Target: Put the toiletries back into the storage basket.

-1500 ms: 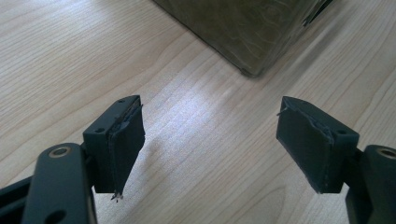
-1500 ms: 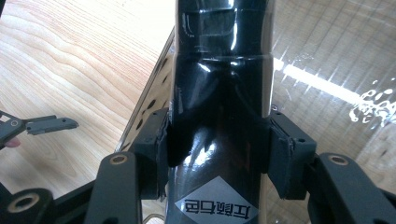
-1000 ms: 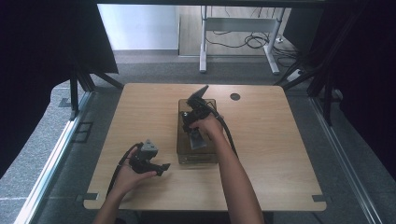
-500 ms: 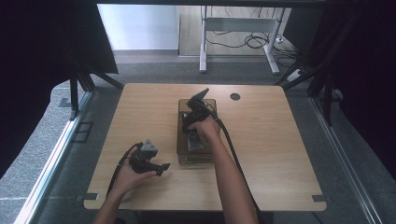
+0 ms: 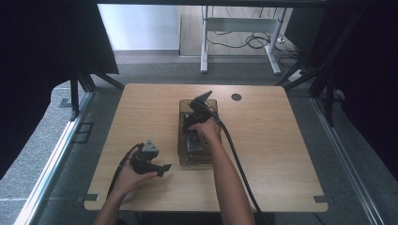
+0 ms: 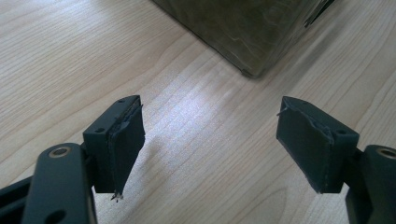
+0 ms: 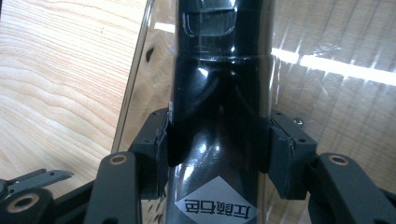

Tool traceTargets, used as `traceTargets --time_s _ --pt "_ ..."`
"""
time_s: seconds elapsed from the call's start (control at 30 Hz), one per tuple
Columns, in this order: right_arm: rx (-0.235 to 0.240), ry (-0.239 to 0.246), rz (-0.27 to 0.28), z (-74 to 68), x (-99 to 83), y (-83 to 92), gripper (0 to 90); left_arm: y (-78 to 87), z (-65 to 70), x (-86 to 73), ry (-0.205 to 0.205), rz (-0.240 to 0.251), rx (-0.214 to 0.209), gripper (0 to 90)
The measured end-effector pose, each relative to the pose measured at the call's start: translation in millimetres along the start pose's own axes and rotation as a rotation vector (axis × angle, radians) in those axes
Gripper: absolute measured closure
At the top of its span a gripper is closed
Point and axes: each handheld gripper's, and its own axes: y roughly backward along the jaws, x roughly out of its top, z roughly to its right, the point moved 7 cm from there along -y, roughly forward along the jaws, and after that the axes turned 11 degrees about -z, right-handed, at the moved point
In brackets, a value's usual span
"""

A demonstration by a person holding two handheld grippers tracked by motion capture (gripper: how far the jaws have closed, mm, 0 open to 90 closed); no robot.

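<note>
The right gripper (image 7: 217,154) had its two black pads pressed against the sides of a glossy black bottle (image 7: 219,93), the jaws standing fairly wide to take its girth. The bottle bore a pale diamond label (image 7: 217,205) low on its body and lay inside a clear plastic bin (image 5: 197,133), whose transparent wall (image 7: 144,84) rose just beside it in the right gripper view. From the high view, the right hand (image 5: 206,129) held that gripper over the bin near the middle of the wooden table (image 5: 281,154). The left gripper (image 6: 210,140) was spread wide with nothing between its pads, only bare tabletop, and a corner of the bin (image 6: 247,42) stood ahead of it. The left hand (image 5: 133,171) rested near the table's front left, apart from the bin.
</note>
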Motion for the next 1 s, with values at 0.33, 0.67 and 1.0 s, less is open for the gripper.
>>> traceTargets --time_s 0.33,0.67,1.0 --pt "0.016 -0.036 -0.007 0.9 -0.7 -9.7 46.9 0.0 -0.3 0.1 -0.008 -0.003 0.001 23.9" --pt "0.021 -0.063 -0.001 3.2 -0.1 -16.3 46.6 -0.1 -0.3 0.2 -0.008 -0.002 0.001 23.9" --pt "0.027 -0.070 -0.009 3.5 -1.0 -21.4 46.2 -0.3 -0.1 0.3 -0.010 -0.004 0.002 23.8"
